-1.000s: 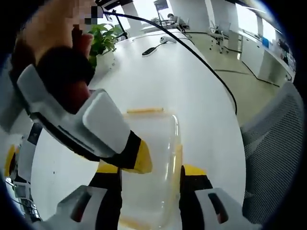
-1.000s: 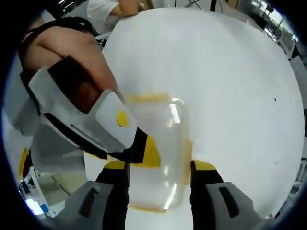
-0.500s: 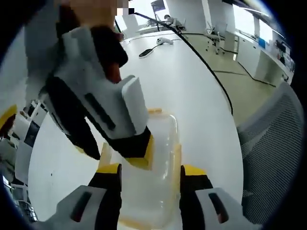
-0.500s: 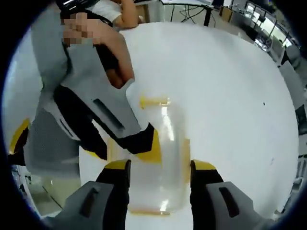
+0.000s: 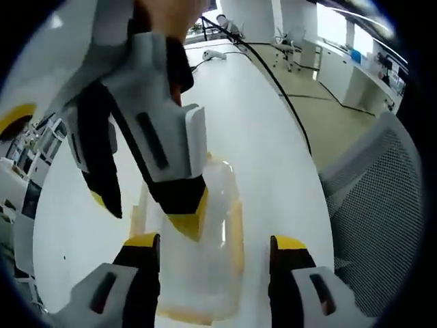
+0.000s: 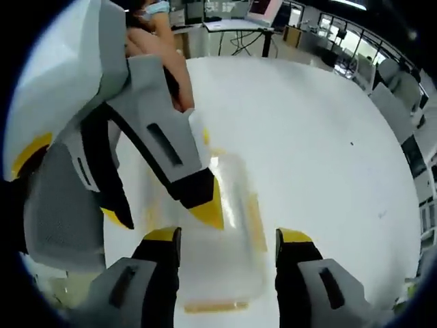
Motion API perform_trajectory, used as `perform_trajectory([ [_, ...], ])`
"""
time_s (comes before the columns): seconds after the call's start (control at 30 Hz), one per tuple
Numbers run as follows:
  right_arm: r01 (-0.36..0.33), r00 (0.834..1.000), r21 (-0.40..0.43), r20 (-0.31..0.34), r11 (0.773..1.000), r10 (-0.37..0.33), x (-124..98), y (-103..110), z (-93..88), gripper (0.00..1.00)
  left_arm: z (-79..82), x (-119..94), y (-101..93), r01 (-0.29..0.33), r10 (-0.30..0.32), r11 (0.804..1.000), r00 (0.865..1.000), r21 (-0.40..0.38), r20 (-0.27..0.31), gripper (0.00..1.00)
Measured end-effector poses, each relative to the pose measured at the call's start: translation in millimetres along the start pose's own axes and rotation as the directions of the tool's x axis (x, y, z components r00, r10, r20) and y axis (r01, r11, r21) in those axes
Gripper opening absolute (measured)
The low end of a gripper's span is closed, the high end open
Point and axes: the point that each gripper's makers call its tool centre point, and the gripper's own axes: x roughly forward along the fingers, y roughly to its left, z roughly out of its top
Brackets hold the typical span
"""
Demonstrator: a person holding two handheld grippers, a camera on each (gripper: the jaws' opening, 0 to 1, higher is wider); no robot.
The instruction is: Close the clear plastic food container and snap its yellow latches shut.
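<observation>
The clear plastic container (image 5: 205, 266) lies on the white table (image 5: 266, 137) with its lid on top and yellow latches (image 5: 236, 236) along its sides. My left gripper (image 5: 215, 242) is open, its yellow-tipped jaws standing either side of the container's near half. My right gripper (image 5: 145, 212) comes down steeply from the upper left, open; one yellow fingertip (image 5: 186, 222) is over the lid, the other outside the container's left edge. In the right gripper view my right gripper (image 6: 229, 236) is open around the container (image 6: 225, 266), and my left gripper (image 6: 161, 212) reaches in, open, one fingertip (image 6: 206, 208) over the lid.
A black cable (image 5: 287, 78) runs across the table past a small white device (image 5: 215, 53). A grey mesh chair (image 5: 372, 205) stands at the table's right edge. Office desks and a seated person (image 6: 153, 14) are beyond the far edge of the table (image 6: 314, 137).
Each view's other gripper has swung from lying low at the left to standing steeply over the container, one fingertip now over the lid. Both cameras tilted; the container stayed in place.
</observation>
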Motion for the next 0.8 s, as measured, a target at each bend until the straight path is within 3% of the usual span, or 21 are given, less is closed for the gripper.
perform_trajectory([
  [0.07, 0.011, 0.999, 0.016, 0.042, 1.000, -0.012, -5.3, -4.2, 6.0, 0.55, -1.5, -0.2, -0.4, -0.005, 0.005, 0.999, 1.000, -0.036, -0.010, 0.67],
  [0.17, -0.014, 0.996, 0.046, 0.084, 0.999, 0.010, -16.1, -1.6, 10.4, 0.67, -3.2, -5.1, 0.7, -0.016, 0.015, 0.998, 1.000, -0.060, -0.013, 0.77],
  [0.4, -0.046, 0.996, -0.004, 0.079, 0.999, 0.046, -31.6, 14.6, 6.4, 0.87, -12.6, -17.7, 8.4, -0.020, 0.019, 0.994, 1.000, -0.111, -0.012, 0.91],
  [0.5, -0.033, 0.999, -0.053, 0.035, 0.998, 0.034, -32.2, 18.4, -2.4, 0.94, -20.7, -16.3, 9.4, -0.018, 0.014, 0.994, 0.999, -0.104, -0.038, 0.99],
  [0.63, -0.026, 0.997, -0.146, -0.082, 0.989, 0.014, -28.4, 19.6, -27.2, 0.95, -23.2, -17.9, 12.2, -0.010, 0.004, 0.990, 0.999, -0.139, -0.040, 0.99],
  [0.8, -0.027, 0.994, -0.157, -0.108, 0.987, 0.010, -21.4, 21.8, -37.4, 0.95, -30.5, -14.1, 14.6, -0.017, 0.008, 0.994, 0.997, -0.112, -0.075, 0.99],
])
